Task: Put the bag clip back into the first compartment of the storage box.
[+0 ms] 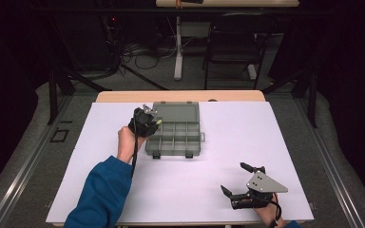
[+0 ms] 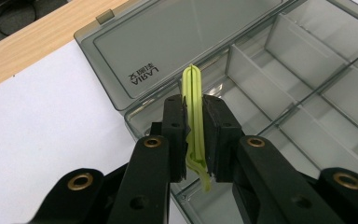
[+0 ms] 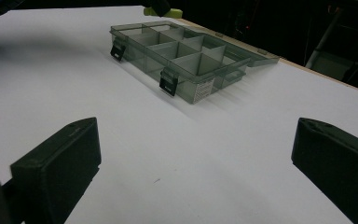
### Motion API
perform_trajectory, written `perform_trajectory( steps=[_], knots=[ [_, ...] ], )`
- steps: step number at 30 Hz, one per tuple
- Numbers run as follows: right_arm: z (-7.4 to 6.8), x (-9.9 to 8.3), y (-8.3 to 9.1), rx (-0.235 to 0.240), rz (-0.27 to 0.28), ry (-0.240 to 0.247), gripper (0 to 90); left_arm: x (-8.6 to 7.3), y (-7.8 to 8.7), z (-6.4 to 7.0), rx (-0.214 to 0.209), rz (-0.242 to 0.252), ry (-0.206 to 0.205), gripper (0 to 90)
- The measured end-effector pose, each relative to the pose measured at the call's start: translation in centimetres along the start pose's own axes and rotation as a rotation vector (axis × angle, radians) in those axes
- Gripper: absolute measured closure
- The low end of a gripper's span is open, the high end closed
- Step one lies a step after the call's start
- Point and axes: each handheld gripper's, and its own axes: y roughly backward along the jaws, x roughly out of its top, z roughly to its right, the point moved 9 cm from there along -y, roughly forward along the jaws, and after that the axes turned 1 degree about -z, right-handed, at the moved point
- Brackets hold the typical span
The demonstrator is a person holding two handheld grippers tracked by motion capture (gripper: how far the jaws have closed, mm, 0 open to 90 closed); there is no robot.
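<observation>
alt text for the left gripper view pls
The left gripper is shut on a thin yellow-green band, held upright over a corner compartment of an open grey divided organizer box. The box's lid lies flat behind, on a white table.

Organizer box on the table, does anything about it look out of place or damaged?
Nothing stands out. The organizer box sits flat with its lid open and no visible damage. The left gripper holds a yellow-green band over its corner; the right gripper rests open, apart from it.
</observation>
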Motion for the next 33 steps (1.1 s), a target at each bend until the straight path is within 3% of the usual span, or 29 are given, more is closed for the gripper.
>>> perform_trajectory(
  steps=[11, 33],
  knots=[
    [0.1, -0.1, -0.1, -0.004, -0.009, -0.008, 1.1, -0.4, -0.8, -0.5, 0.025, -0.011, 0.029, 80.0],
    [0.1, -0.2, -0.1, -0.006, -0.012, -0.009, 1.2, -0.7, -1.7, -0.5, 0.032, -0.028, 0.028, 80.0]
  ],
)
